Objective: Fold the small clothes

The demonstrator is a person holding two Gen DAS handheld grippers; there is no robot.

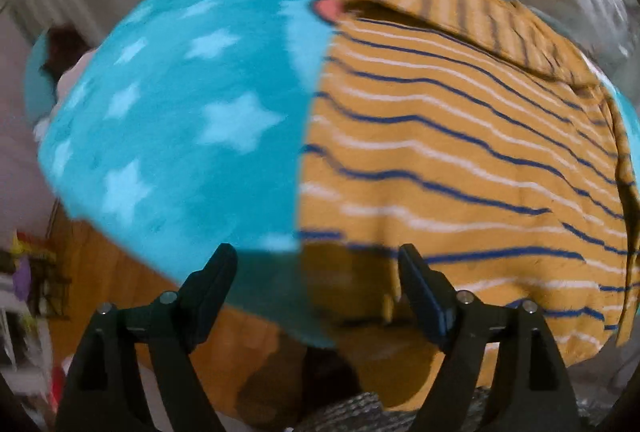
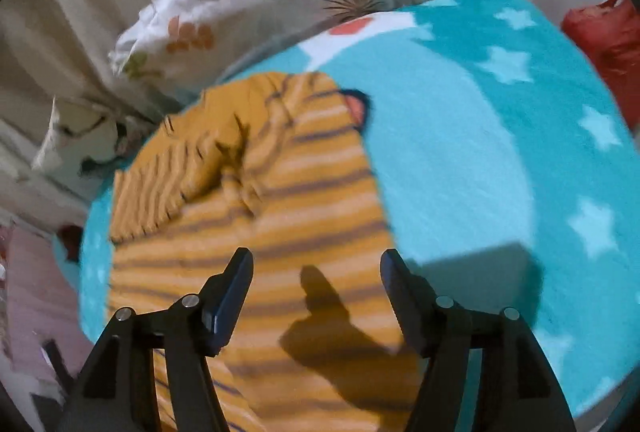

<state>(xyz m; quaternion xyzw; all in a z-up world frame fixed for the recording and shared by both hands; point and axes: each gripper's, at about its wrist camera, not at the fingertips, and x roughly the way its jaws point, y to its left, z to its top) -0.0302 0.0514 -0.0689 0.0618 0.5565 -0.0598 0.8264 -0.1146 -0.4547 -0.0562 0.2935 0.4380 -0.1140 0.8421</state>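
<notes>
Both grippers, left (image 1: 316,264) and right (image 2: 316,268), angled steeply down, jaws apart, empty, over mustard-yellow striped knit garment (image 2: 280,216) lying flat on fuzzy turquoise star-print blanket (image 2: 460,152).

A mustard shirt (image 1: 460,160) with blue and white stripes lies flat on a turquoise blanket (image 1: 180,120) with pale stars, its sleeve folded across the top. The left gripper (image 1: 318,272) hangs open above the shirt's near edge, seemingly not touching it
</notes>
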